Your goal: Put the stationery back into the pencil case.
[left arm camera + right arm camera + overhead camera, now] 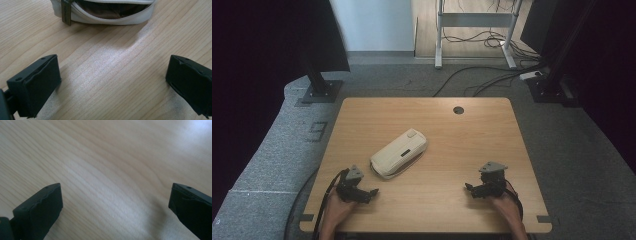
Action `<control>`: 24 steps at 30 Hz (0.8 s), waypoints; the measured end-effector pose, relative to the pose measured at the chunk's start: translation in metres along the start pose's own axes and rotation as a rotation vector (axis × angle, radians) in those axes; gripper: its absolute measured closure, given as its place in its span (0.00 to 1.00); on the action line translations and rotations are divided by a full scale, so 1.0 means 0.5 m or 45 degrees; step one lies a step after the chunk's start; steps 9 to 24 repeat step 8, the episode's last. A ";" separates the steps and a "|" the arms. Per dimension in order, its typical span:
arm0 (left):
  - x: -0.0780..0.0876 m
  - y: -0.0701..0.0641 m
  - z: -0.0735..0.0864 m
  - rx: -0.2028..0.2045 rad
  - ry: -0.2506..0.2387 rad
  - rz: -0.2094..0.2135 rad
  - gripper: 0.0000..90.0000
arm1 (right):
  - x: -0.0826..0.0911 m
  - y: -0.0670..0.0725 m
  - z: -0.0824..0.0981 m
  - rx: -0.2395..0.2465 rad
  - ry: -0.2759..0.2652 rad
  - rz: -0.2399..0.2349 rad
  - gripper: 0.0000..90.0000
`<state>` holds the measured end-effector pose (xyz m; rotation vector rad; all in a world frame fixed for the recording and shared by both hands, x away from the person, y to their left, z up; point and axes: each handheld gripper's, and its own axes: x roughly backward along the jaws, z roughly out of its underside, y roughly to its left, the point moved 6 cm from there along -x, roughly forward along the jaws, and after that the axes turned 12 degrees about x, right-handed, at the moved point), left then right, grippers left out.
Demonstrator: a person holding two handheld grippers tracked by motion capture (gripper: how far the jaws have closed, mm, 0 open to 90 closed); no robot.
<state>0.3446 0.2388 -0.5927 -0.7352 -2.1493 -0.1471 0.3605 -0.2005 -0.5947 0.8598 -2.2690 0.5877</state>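
place: lab / recording setup
desk [492, 130]: bare wood w/ cable hole [458, 110]
floor: grey carpet
beyond desk: loose cables [484, 80], metal frame legs [439, 35]
both sides of desk: black stands [319, 80], dark screens

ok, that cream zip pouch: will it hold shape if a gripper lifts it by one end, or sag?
The pouch will probably sag: its fabric wall bows under the open zipper. It looks light, since the brown lining shows and no contents are visible from here. Lying flat on the table, it should slide rather than roll if the left gripper pushes it.
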 end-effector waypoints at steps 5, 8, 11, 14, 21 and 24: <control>0.000 -0.001 0.000 -0.001 0.001 0.000 0.00 | 0.000 0.001 0.007 -0.026 0.004 -0.032 0.00; 0.000 -0.001 0.000 0.005 0.001 -0.005 0.00 | 0.000 0.002 0.009 -0.029 0.005 -0.042 0.00; 0.000 -0.001 0.000 0.005 0.001 -0.005 0.00 | 0.000 0.002 0.009 -0.029 0.005 -0.042 0.00; 0.000 -0.001 0.000 0.005 0.001 -0.005 0.00 | 0.000 0.002 0.009 -0.029 0.005 -0.042 0.00; 0.000 -0.001 0.000 0.005 0.001 -0.005 0.00 | 0.000 0.002 0.009 -0.029 0.005 -0.042 0.00; 0.000 -0.001 0.000 0.005 0.001 -0.005 0.00 | 0.000 0.002 0.009 -0.029 0.005 -0.042 0.00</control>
